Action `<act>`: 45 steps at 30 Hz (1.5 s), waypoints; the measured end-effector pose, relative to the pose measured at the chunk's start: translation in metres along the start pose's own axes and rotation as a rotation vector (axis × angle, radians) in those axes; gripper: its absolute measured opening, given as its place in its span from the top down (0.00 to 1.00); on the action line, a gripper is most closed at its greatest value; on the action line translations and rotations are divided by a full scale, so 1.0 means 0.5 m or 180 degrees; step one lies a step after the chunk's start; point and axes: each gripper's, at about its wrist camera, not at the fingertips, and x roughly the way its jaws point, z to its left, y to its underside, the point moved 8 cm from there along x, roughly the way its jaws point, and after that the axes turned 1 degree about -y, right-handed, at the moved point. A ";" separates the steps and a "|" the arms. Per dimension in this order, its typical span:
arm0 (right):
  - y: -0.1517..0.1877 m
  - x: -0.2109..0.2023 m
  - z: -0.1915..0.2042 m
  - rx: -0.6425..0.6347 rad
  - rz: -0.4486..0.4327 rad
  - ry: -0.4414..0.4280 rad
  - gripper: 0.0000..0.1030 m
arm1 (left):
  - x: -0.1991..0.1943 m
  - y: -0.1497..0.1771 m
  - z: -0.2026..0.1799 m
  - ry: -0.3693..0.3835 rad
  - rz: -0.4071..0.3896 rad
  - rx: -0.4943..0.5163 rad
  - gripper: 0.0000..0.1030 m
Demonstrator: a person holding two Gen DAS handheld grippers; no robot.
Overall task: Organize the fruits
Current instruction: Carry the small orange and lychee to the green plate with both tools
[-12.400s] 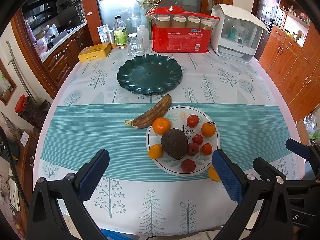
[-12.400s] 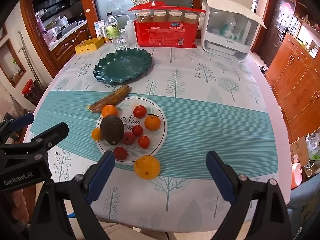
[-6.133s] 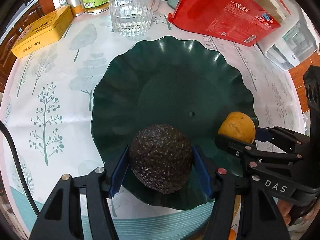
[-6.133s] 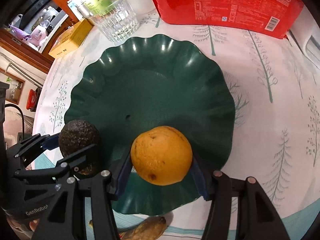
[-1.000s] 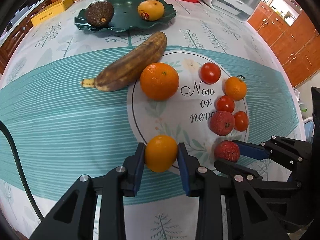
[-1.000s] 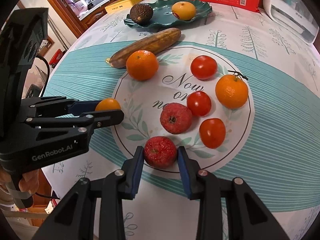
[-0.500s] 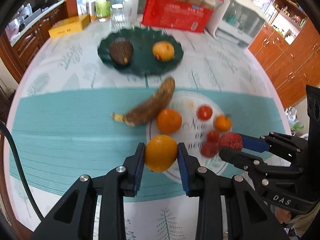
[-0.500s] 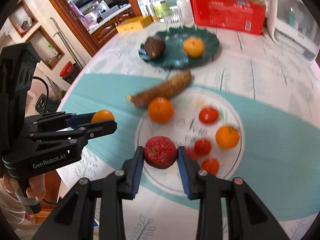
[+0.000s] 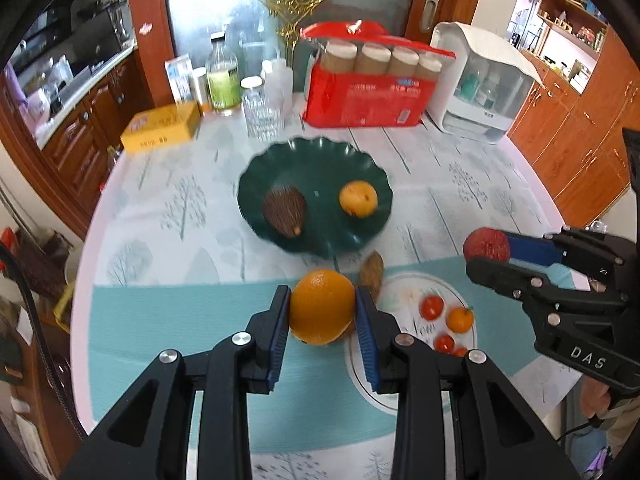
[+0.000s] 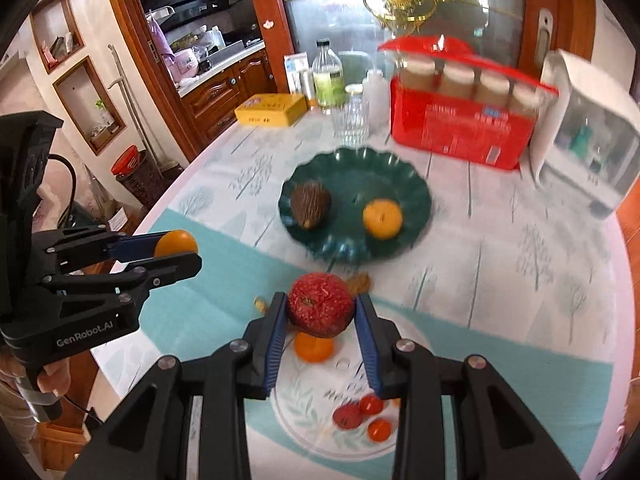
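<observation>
High above the table, my left gripper (image 9: 322, 307) is shut on a small orange (image 9: 322, 306). My right gripper (image 10: 321, 306) is shut on a rough red fruit (image 10: 321, 305); the same red fruit (image 9: 486, 245) shows at the right of the left wrist view. The dark green wavy plate (image 9: 320, 160) holds an avocado (image 9: 285, 211) and a yellow-orange citrus (image 9: 358, 199). Below the grippers, the white printed plate (image 10: 320, 424) carries several small red and orange fruits. Only the tip of the brown banana (image 9: 373, 270) shows behind the held orange.
Along the table's far edge stand a red package of jars (image 9: 366, 92), a white appliance (image 9: 480, 84), a drinking glass (image 9: 260, 114), bottles (image 9: 222, 76) and a yellow tin (image 9: 162, 127). Wooden cabinets flank the table on both sides.
Both grippers have risen well above the table with their fruits, and the plates now look smaller and farther. The view has tilted up toward the green plate and the far edge.
</observation>
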 end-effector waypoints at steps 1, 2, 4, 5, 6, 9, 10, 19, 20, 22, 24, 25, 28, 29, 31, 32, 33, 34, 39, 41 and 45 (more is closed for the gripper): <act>-0.012 0.000 -0.001 0.0000 -0.0019 0.0004 0.67 | -0.002 -0.016 0.004 -0.0016 -0.0021 0.0032 0.71; -0.034 0.001 -0.003 0.0007 -0.0046 0.0007 0.67 | -0.003 -0.028 0.008 -0.0029 -0.0035 0.0050 0.71; -0.069 0.003 -0.010 0.0038 -0.0083 0.0029 0.67 | -0.002 -0.063 0.021 -0.0072 -0.0062 0.0086 0.71; -0.092 0.006 -0.015 0.0055 -0.0105 0.0049 0.67 | 0.001 -0.079 0.027 -0.0088 -0.0069 0.0098 0.71; -0.110 0.008 -0.018 0.0068 -0.0117 0.0065 0.67 | 0.005 -0.102 0.037 -0.0110 -0.0078 0.0105 0.71; -0.167 0.020 -0.033 0.0110 -0.0170 0.0131 0.67 | 0.021 -0.146 0.058 -0.0136 -0.0077 0.0130 0.71; -0.189 0.027 -0.041 0.0140 -0.0178 0.0163 0.67 | 0.030 -0.162 0.066 -0.0144 -0.0064 0.0135 0.71; -0.275 0.134 -0.086 0.0233 -0.0082 0.0381 0.67 | 0.144 -0.255 0.123 -0.0161 0.0048 0.0226 0.71; -0.276 0.149 -0.088 0.0242 -0.0051 0.0382 0.67 | 0.158 -0.257 0.125 -0.0150 0.0073 0.0227 0.71; -0.270 0.189 -0.093 0.0274 0.0043 0.0373 0.67 | 0.205 -0.266 0.137 -0.0109 0.0153 0.0198 0.71; -0.259 0.222 -0.094 0.0300 0.0128 0.0361 0.67 | 0.242 -0.266 0.142 -0.0085 0.0216 0.0190 0.71; -0.249 0.247 -0.095 0.0314 0.0198 0.0356 0.67 | 0.258 -0.264 0.144 -0.0071 0.0249 0.0187 0.71; -0.223 0.297 -0.097 0.0316 0.0351 0.0354 0.67 | 0.320 -0.257 0.146 -0.0005 0.0385 0.0179 0.71; -0.213 0.316 -0.097 0.0321 0.0413 0.0349 0.67 | 0.332 -0.255 0.144 0.0005 0.0411 0.0181 0.71; -0.200 0.344 -0.100 0.0334 0.0495 0.0348 0.67 | 0.370 -0.248 0.139 0.0055 0.0493 0.0198 0.71; -0.193 0.360 -0.103 0.0354 0.0534 0.0345 0.67 | 0.385 -0.243 0.136 0.0072 0.0529 0.0205 0.71; -0.189 0.371 -0.105 0.0374 0.0561 0.0333 0.67 | 0.401 -0.240 0.134 0.0093 0.0565 0.0212 0.71; -0.187 0.379 -0.107 0.0388 0.0576 0.0323 0.67 | 0.410 -0.236 0.131 0.0106 0.0585 0.0217 0.71; -0.182 0.417 -0.121 0.0464 0.0602 0.0280 0.67 | 0.465 -0.226 0.123 0.0186 0.0686 0.0229 0.71; -0.181 0.432 -0.125 0.0481 0.0601 0.0259 0.67 | 0.479 -0.226 0.122 0.0221 0.0710 0.0194 0.71; -0.179 0.454 -0.128 0.0476 0.0601 0.0263 0.67 | 0.505 -0.224 0.123 0.0263 0.0746 0.0150 0.71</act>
